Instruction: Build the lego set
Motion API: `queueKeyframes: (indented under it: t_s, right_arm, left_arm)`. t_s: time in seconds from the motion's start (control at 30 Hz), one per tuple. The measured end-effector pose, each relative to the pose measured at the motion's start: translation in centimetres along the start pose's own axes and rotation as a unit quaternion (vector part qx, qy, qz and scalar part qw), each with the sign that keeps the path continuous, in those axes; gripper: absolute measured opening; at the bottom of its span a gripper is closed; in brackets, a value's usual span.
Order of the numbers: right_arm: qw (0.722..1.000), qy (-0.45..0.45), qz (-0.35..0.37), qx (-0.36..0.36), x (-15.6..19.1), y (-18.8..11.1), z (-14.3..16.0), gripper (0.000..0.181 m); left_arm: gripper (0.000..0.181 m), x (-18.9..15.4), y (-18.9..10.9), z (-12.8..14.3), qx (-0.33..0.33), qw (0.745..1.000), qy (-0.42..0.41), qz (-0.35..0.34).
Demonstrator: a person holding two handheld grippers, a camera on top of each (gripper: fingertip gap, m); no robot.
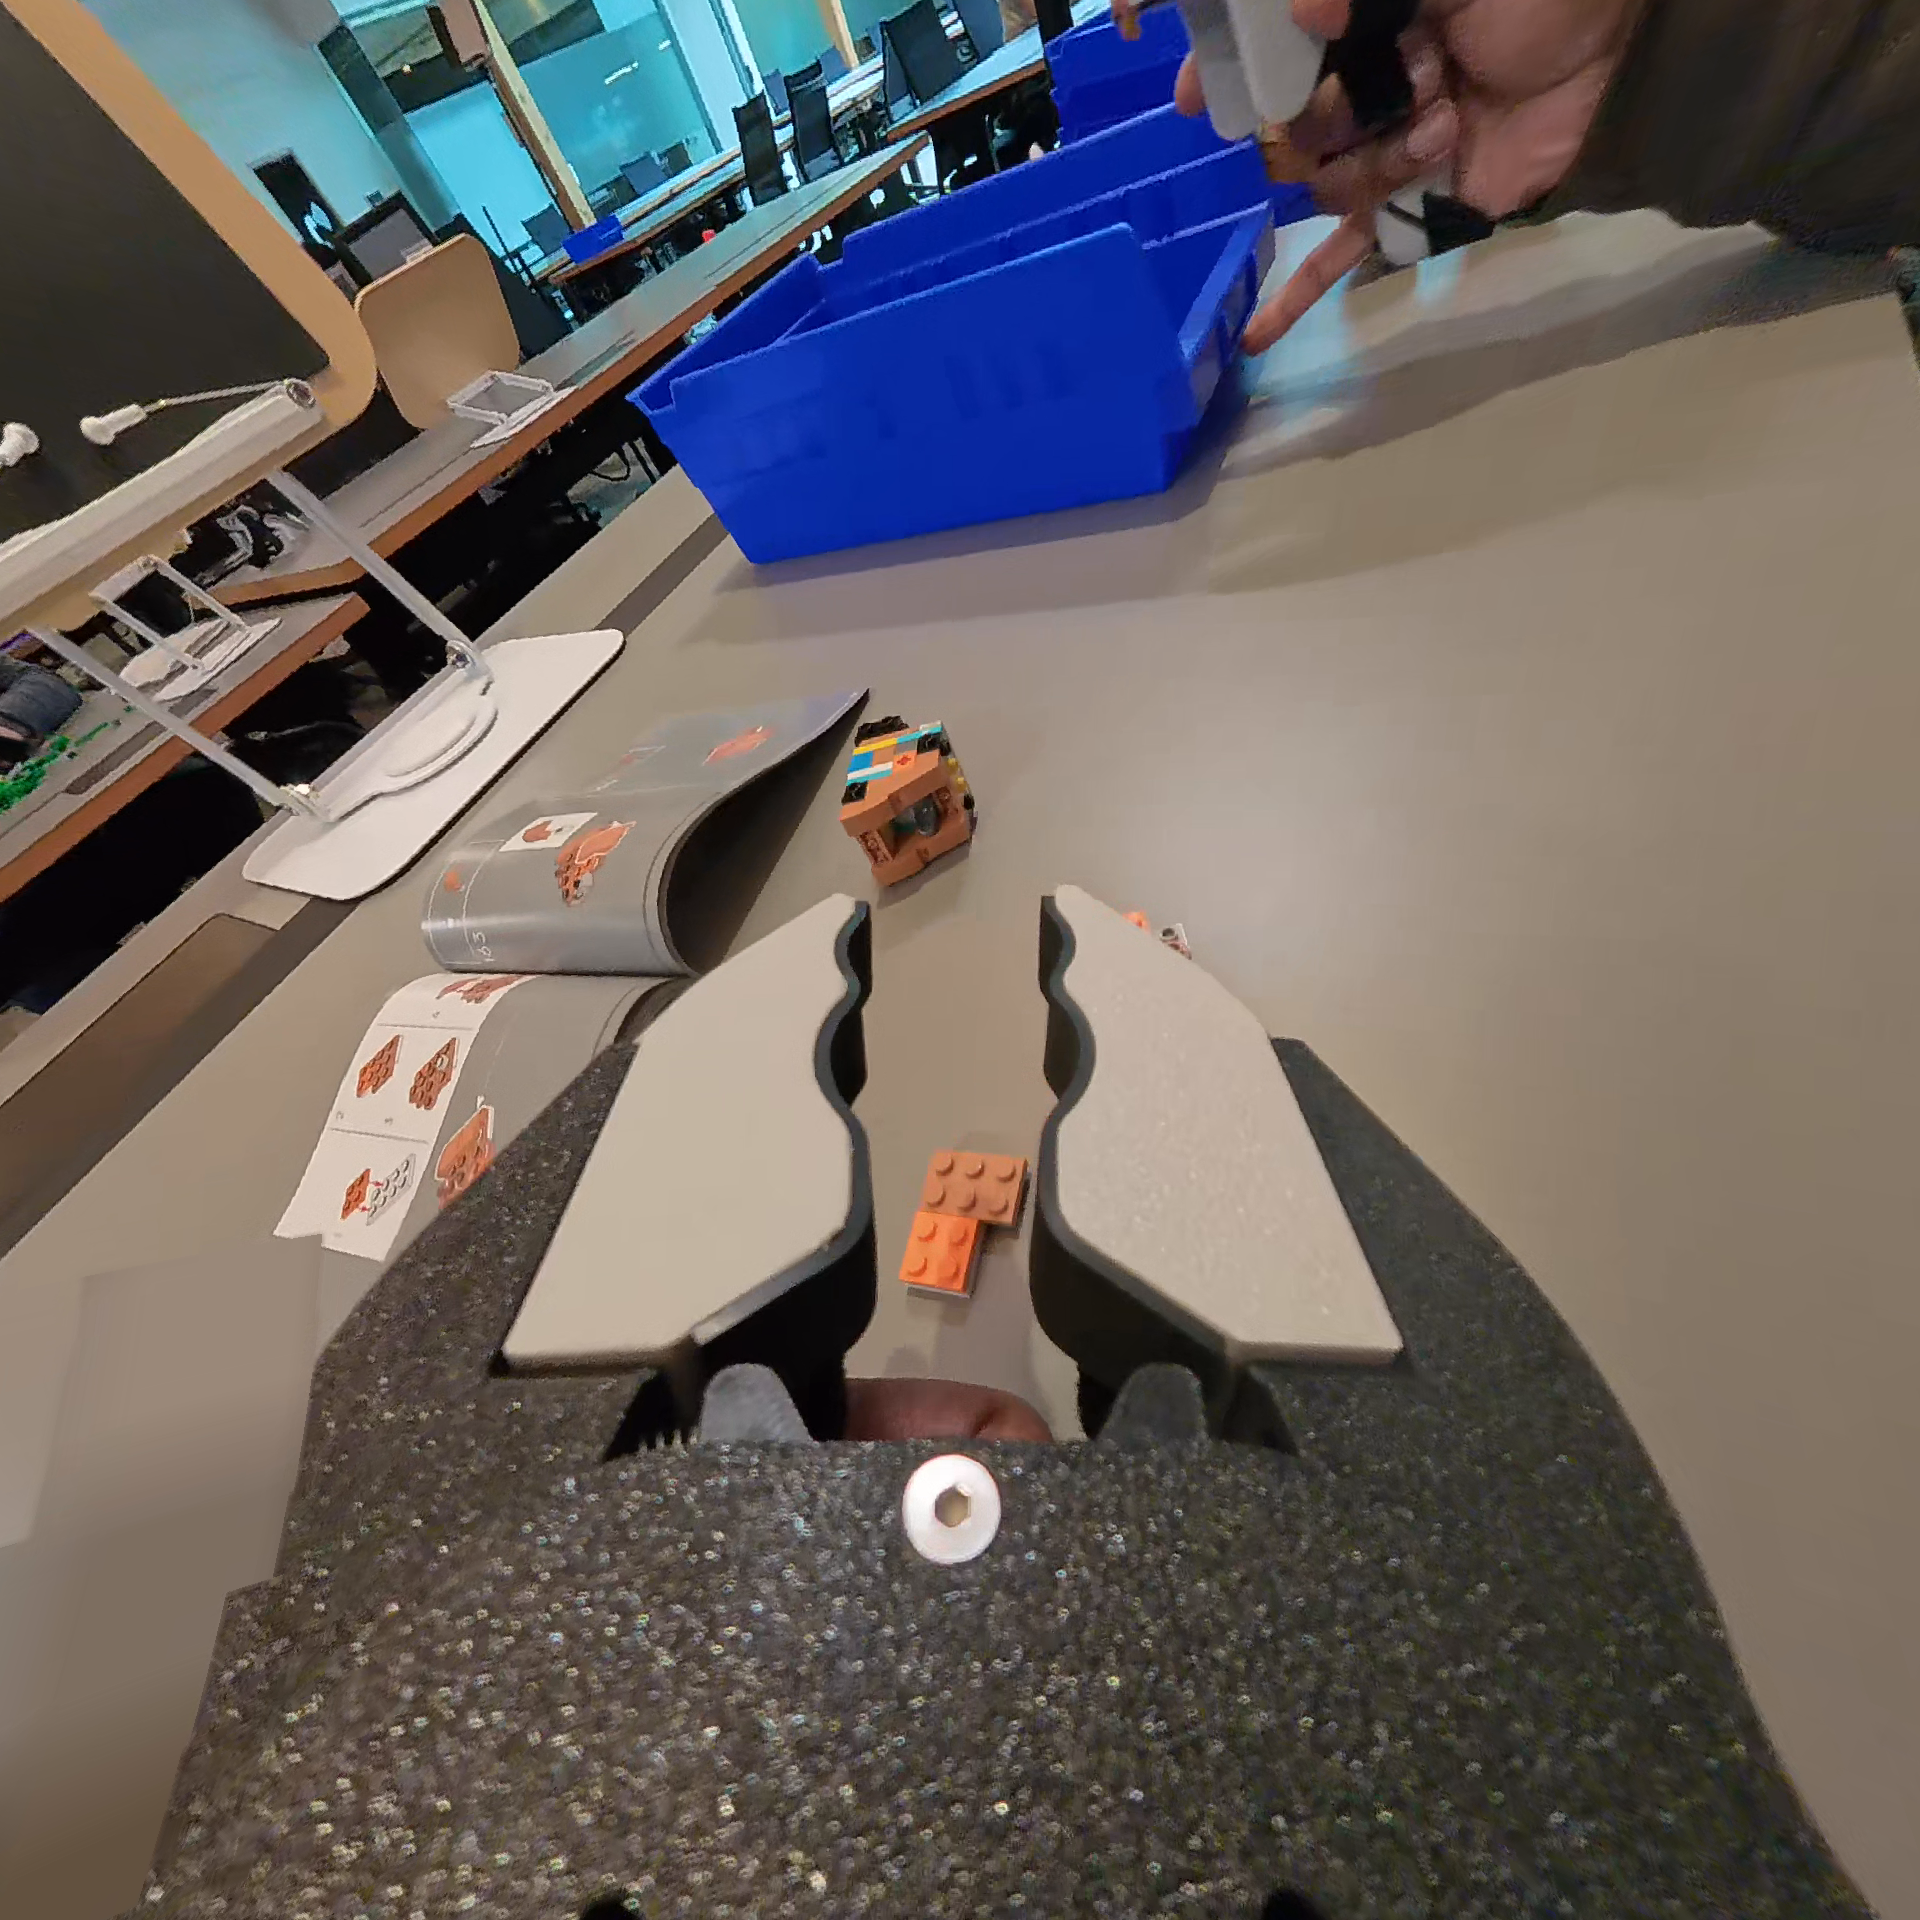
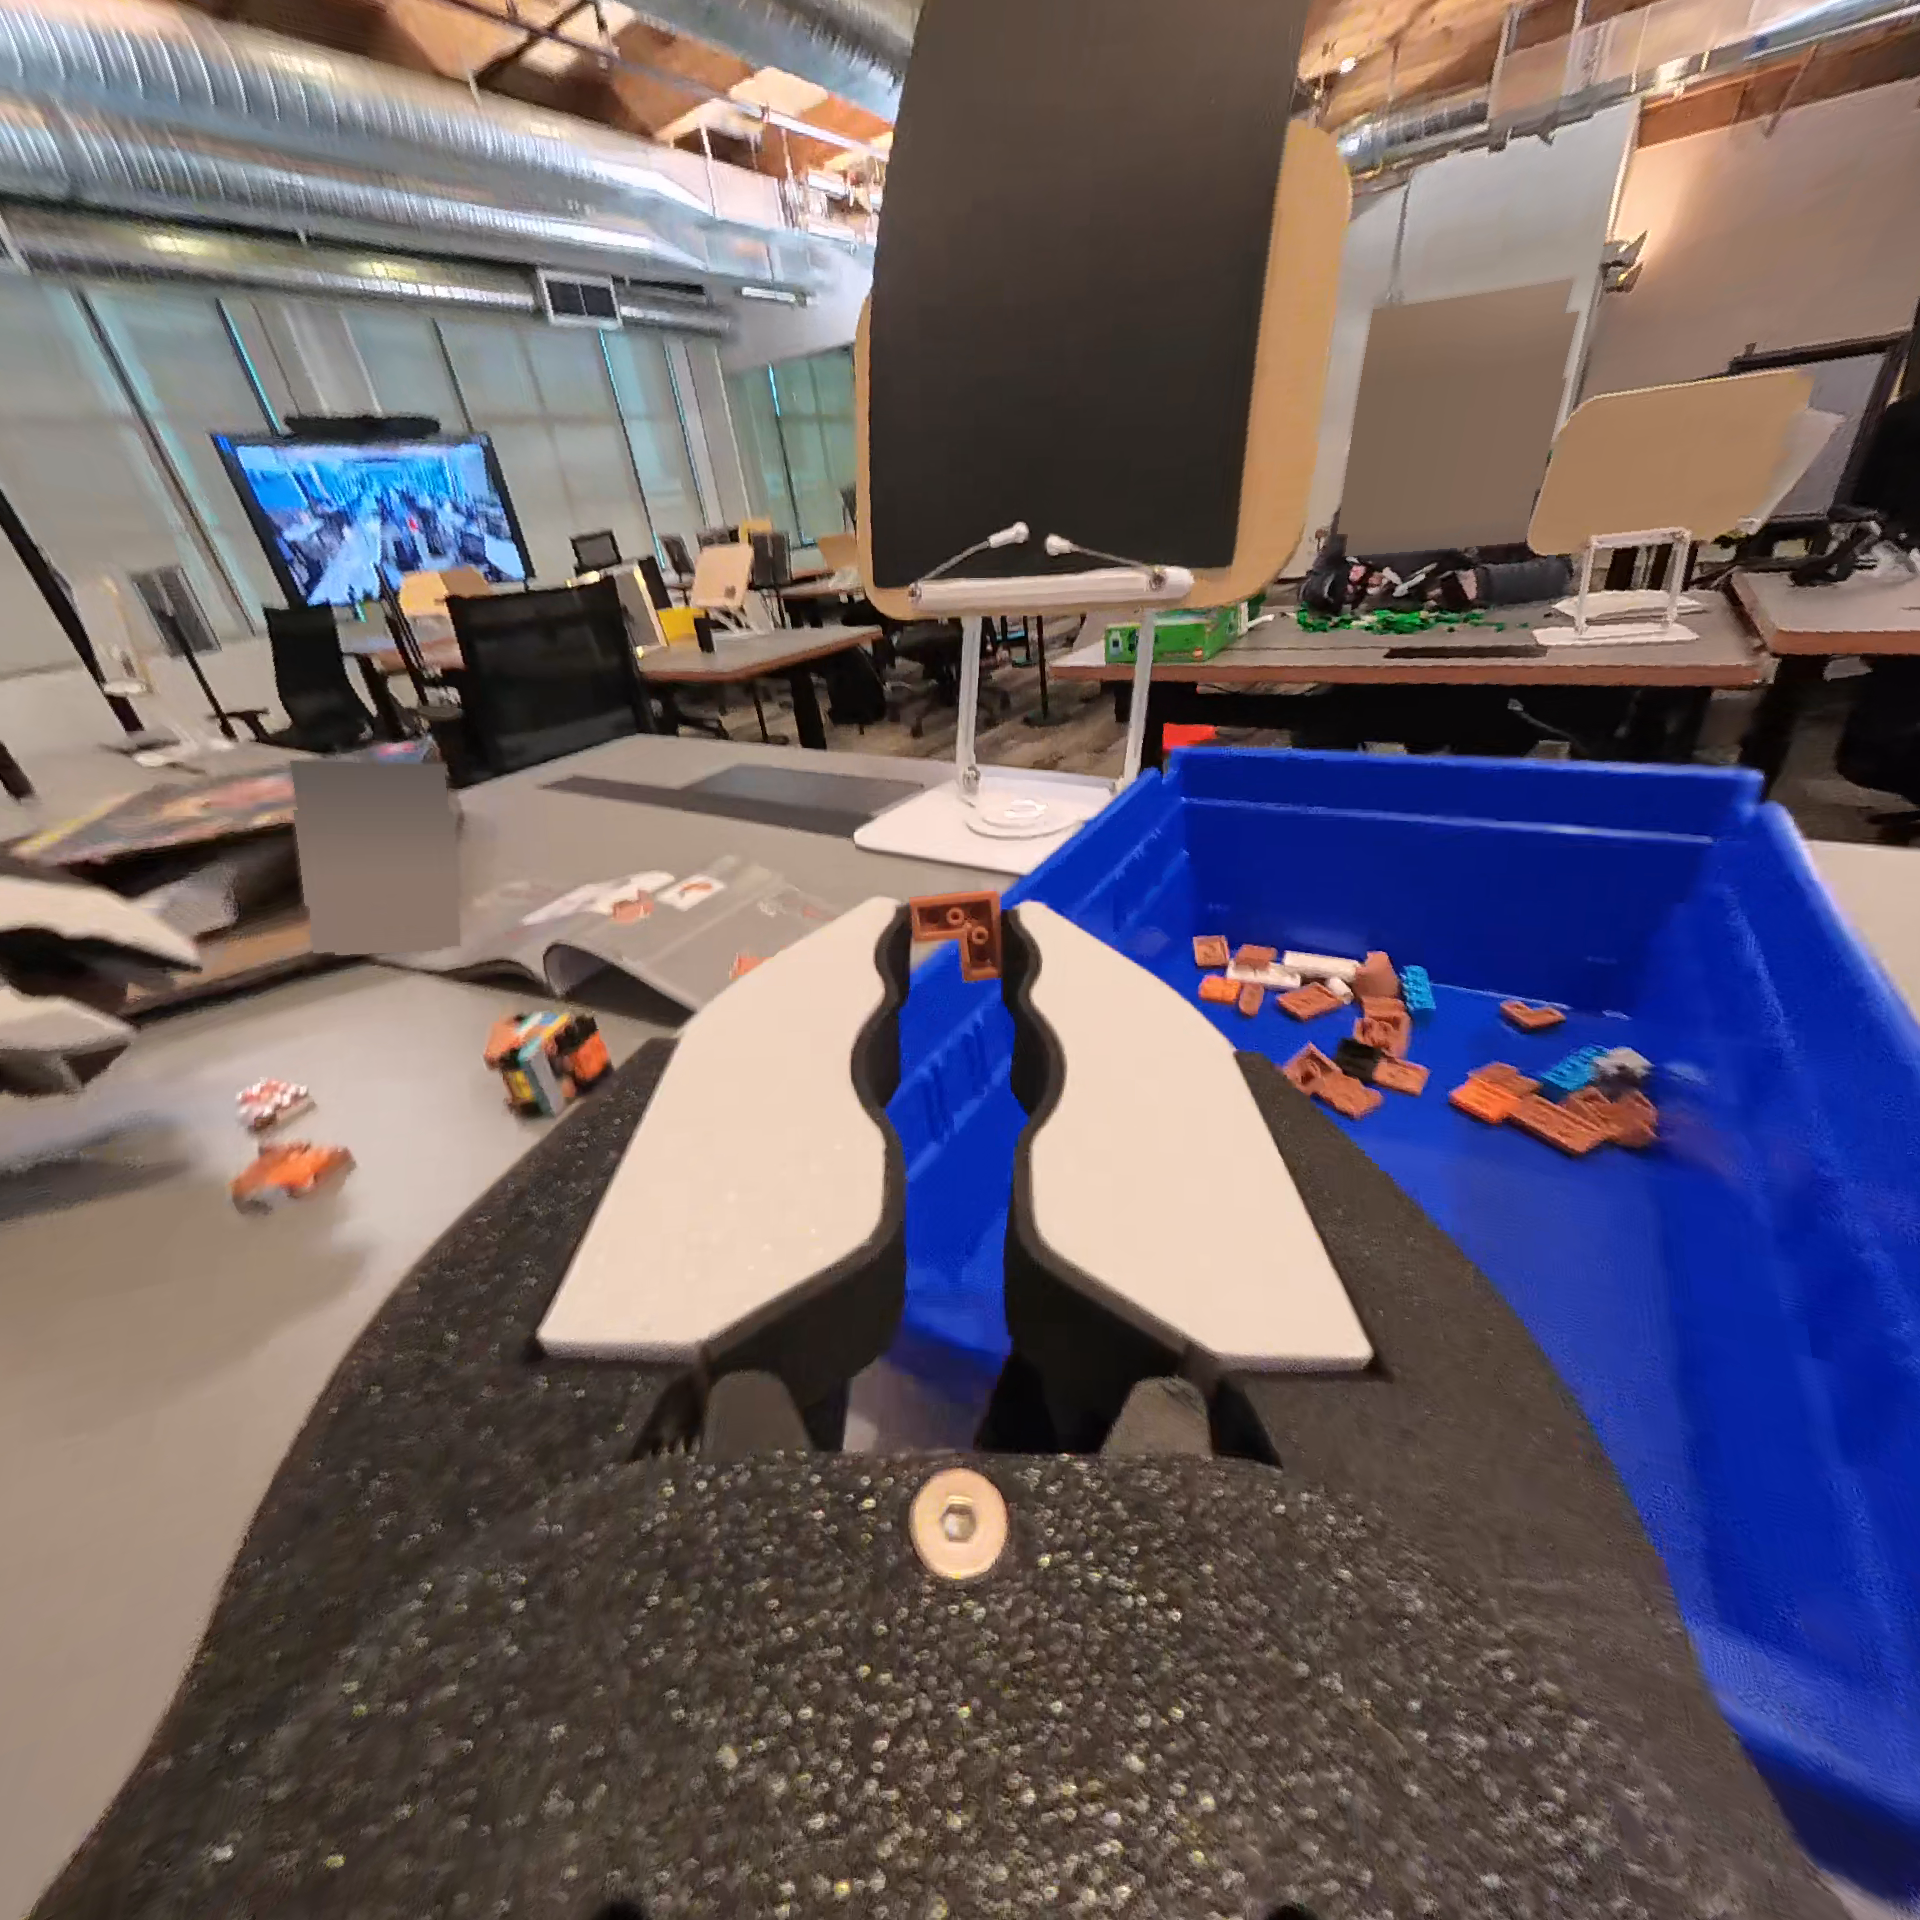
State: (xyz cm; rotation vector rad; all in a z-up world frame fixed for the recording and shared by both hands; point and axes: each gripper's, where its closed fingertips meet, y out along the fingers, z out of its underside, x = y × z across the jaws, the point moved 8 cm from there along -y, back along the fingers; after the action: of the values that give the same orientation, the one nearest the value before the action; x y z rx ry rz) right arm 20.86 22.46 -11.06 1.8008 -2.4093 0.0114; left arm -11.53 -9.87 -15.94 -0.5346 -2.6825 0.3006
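L wrist cam is looking down close over table [image 1: 1455, 831]; R cam is facing level over blue bin [image 2: 1558, 1351]. Both are catching bin, booklet [image 1: 623, 862].

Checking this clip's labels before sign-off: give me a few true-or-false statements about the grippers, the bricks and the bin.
1. The right gripper pinches a brown L-shaped plate. True.
2. The left gripper grips the small multicoloured build. False: it is open and holds nothing; the build sits on the table beyond it.
3. The blue bin is empty. False: loose orange and brown pieces lie inside.
4. The instruction booklet lies open on the table. True.
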Motion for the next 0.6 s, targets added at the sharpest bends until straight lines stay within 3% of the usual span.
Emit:
queueKeyframes:
  t_s: [0.17, 0.27, 0.37, 0.5, 0.6]
  right_arm:
    - [0.999, 0.024, -0.036, -0.019, 0.2, 3.7, 0.5, 0.016]
    - [0.999, 0.004, -0.035, 0.000, 0.0, 3.5, 0.1, 0.016]
    - [0.997, -0.071, -0.003, 0.035, -0.2, -0.5, -2.4, 0.016]
    - [0.979, -0.165, 0.101, 0.069, -2.1, -9.5, -7.5, 0.016]
    - [0.958, -0.192, 0.185, 0.104, -4.5, -15.8, -8.7, 0.016]
  left_arm:
    - [0.031, 0.0, -0.1, 0.2, 0.002, 1.000, -0.005, 0.000]
    - [0.031, -0.1, 0.0, 0.3, 0.008, 1.000, -0.002, 0.003]
    - [0.031, -0.2, 0.0, 0.5, 0.011, 1.000, -0.002, 0.005]
    - [0.031, -0.3, 0.1, 0.4, 0.013, 1.000, 0.000, 0.013]
    - [0.031, -0.5, 0.2, 0.3, 0.016, 1.000, 0.006, 0.019]
